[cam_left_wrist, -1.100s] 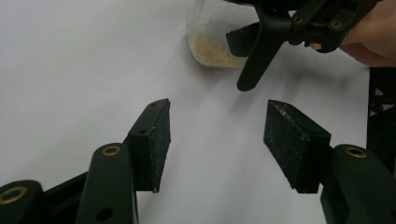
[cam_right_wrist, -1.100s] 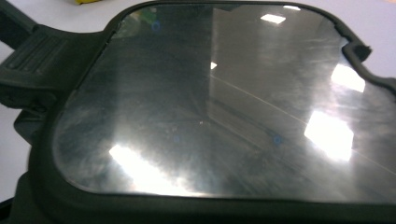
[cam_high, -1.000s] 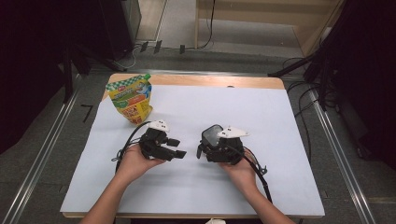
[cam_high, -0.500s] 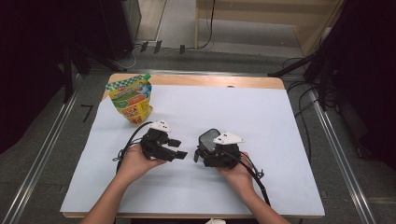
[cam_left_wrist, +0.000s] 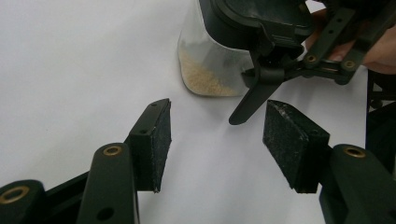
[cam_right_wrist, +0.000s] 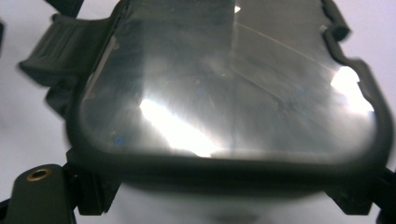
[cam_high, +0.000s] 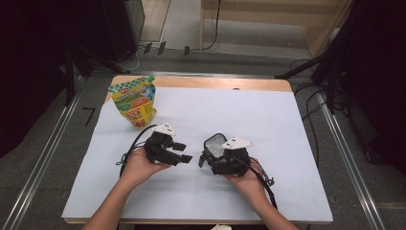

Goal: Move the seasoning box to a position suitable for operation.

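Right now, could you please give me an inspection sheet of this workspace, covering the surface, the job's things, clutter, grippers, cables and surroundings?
Surface: white sheet over a wooden table, bare across the right half.
Job's things: clear container with a dark lid and a little pale granular fill at the bottom, held by the right gripper; its side latch sticks out.
Clutter: yellow-green pouch upright at the far left.
Grippers: left gripper open, jaws apart and holding nothing, aimed at the container; right gripper closed on the container.
Cables: a black cable trails from the right gripper.
Surroundings: grey floor, metal rails, dark equipment.
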{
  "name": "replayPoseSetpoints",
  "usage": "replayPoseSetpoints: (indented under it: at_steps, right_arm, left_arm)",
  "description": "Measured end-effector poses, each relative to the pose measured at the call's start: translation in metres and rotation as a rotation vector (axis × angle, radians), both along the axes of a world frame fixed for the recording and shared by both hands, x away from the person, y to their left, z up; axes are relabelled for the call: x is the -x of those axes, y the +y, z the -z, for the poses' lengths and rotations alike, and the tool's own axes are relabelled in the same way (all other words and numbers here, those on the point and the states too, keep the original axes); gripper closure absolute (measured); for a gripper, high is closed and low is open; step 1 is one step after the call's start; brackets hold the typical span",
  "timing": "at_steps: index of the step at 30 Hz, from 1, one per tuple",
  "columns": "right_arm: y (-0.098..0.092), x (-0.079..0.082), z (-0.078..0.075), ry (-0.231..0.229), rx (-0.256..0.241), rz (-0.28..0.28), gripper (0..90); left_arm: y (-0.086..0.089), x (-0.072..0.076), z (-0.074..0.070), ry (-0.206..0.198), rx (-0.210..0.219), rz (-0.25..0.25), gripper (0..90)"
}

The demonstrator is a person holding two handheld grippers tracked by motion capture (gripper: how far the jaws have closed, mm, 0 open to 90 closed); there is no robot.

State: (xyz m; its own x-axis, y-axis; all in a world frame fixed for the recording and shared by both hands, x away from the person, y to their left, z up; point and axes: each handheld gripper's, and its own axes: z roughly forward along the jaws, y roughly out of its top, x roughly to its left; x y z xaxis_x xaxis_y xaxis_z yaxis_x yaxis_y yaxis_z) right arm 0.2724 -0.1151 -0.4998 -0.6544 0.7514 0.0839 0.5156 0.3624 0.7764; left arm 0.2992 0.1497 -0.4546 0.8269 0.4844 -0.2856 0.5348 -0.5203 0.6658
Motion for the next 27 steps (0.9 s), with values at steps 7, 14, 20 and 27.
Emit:
replayPoseSetpoints:
  at_steps: [7, 14, 20, 27]
  right_arm:
    - [-0.017, 0.014, -0.013, 0.011, -0.014, -0.012, 17.5]
    - [-0.036, 0.031, -0.021, 0.005, -0.023, -0.040, 29.7]
    - [-0.048, 0.029, -0.027, 0.019, -0.079, -0.047, 49.6]
    - [-0.053, 0.027, -0.031, 0.033, -0.067, -0.087, 81.1]
  left_arm:
    - [-0.002, 0.000, -0.001, -0.008, 0.002, 0.011, 51.3]
    - [-0.008, -0.003, -0.002, 0.005, 0.012, 0.016, 67.6]
    - [-0.014, -0.006, 0.000, 0.044, 0.017, 0.006, 80.2]
    - [-0.025, -0.009, 0.000, 0.067, 0.023, 0.050, 90.0]
